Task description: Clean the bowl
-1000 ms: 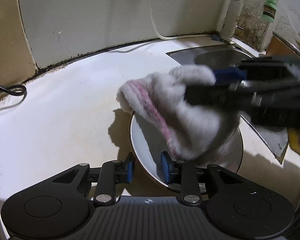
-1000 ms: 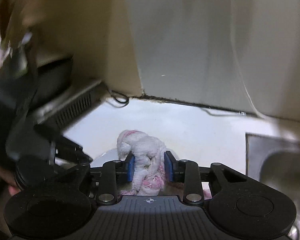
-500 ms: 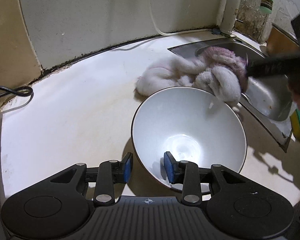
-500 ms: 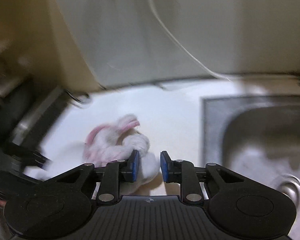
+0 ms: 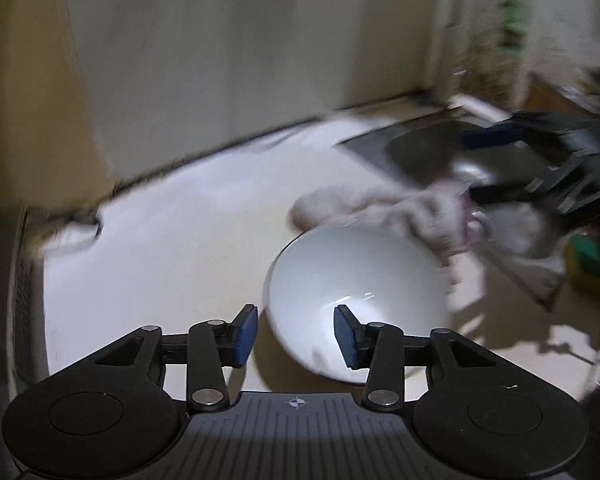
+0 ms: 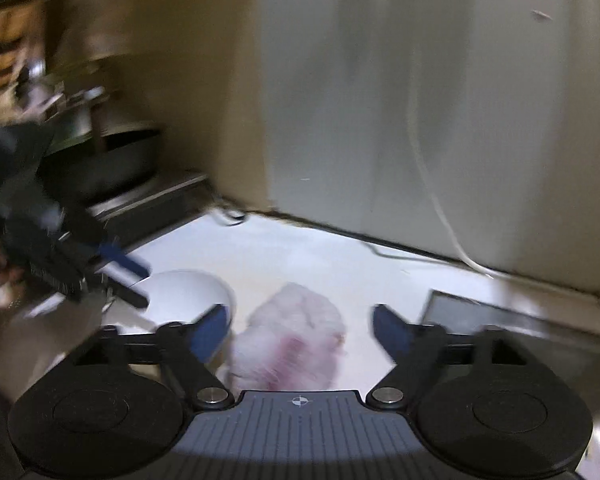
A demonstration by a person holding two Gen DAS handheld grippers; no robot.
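1. White round ceramic bowl (image 5: 356, 296) sits on the pale countertop (image 5: 160, 248), just beside the steel sink (image 5: 424, 152). Interior looks clean and glossy; frame blurred.
2. Left gripper (image 5: 296, 336): jaws opening, approx. half-spread. Near rim of bowl lies between the blue pads; pads look clear of the rim, no grip seen.
3. Right gripper (image 6: 300, 328): jaws opening, wide apart. Fluffy white cloth w/ pink streaks (image 6: 296, 340) lies on the counter between the fingers, not pinched.
4. In left wrist view the cloth (image 5: 388, 208) lies touching the far rim of the bowl, at the sink edge; right gripper's fingers are at its sink-side end.
5. Bent tap (image 5: 460, 32) stands behind the sink. Heavy motion blur in both views.
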